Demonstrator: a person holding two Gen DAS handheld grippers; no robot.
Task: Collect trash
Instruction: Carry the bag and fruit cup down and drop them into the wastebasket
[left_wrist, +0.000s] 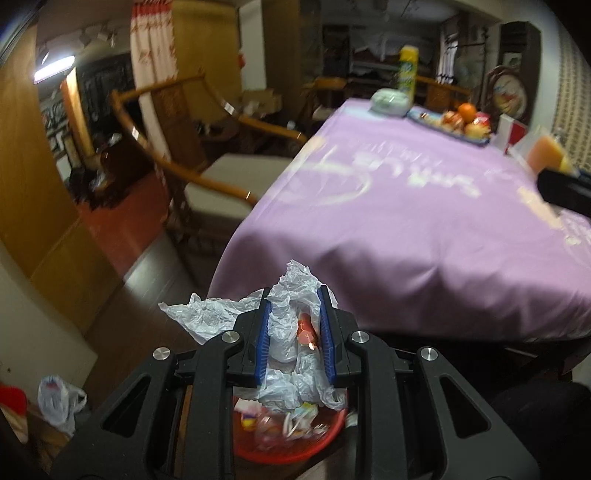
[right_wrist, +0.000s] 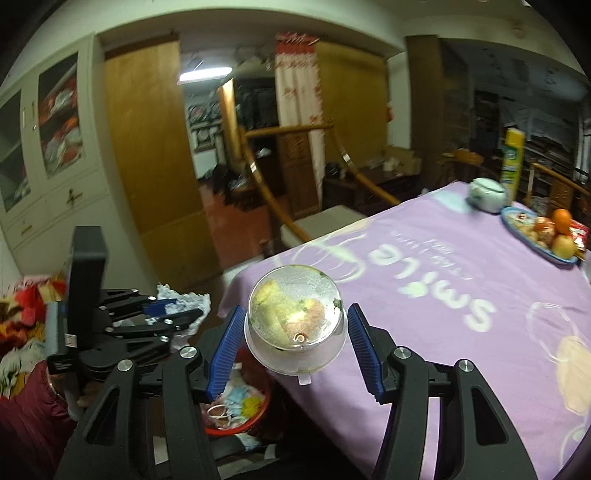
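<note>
Left tongs (left_wrist: 294, 325) clenched on plastic bag (left_wrist: 284, 295) above red bin (left_wrist: 332, 435) | right tongs (right_wrist: 291, 350) released, flanking clear cup (right_wrist: 295, 321)

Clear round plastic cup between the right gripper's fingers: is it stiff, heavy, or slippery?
The clear round plastic cup looks thin, so squeezing may dent it. Probably light: only food scraps show inside. Its smooth wall might slip.

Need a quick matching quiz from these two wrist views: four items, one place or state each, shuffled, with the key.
Items:
1. crumpled plastic bag
2. clear plastic container
3. red bin
4. fruit plate

Places:
A. far end of the purple tablecloth
B. on the floor by the table corner, holding trash
C. clamped in the left tool
D. between the right tool's open fingers

Pairs: 1-C, 2-D, 3-B, 4-A
</note>
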